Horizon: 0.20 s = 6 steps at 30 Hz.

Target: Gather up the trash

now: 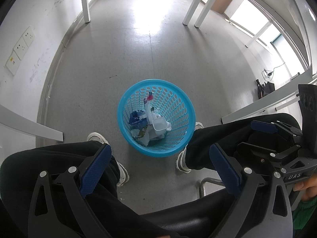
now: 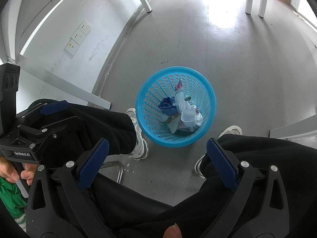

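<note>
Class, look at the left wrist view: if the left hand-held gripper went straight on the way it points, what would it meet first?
Probably the blue basket on the floor; the left hand-held gripper is open, nothing visibly between, though depth is uncertain.

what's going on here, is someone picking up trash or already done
A seated person holds a pair of tongs in each hand above a blue perforated basket that stands on the grey floor between their feet. Both the left tongs and the right tongs are open and hold nothing. The basket already contains crumpled wrappers, a blue bag and a clear plastic cup. No loose trash shows on the visible floor.
</note>
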### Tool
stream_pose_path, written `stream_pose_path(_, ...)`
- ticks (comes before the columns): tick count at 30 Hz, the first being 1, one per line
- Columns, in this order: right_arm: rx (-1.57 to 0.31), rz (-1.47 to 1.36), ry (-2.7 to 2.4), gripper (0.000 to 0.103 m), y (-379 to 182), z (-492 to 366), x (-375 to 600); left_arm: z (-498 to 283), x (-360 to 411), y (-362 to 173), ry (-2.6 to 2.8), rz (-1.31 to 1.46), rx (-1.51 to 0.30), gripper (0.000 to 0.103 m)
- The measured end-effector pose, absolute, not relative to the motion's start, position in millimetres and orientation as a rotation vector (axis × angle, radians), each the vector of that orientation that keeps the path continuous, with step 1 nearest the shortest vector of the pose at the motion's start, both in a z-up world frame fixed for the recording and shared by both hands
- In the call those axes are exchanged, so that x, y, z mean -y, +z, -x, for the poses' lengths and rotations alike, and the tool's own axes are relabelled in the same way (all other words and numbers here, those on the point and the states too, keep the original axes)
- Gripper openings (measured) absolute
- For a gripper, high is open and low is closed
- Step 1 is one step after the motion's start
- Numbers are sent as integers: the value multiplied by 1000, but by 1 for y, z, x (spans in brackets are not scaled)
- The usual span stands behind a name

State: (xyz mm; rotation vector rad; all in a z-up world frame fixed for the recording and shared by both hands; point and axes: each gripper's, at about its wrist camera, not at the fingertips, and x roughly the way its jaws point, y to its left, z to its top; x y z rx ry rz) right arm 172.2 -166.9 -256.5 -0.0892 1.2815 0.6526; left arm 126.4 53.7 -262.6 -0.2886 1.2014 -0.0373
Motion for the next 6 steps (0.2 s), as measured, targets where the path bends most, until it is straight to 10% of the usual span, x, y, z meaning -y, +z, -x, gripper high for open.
stream_pose_path(6,-1285,90,652,94,-257,-172,168,-125,-55,-268,-27,298,-1212,97)
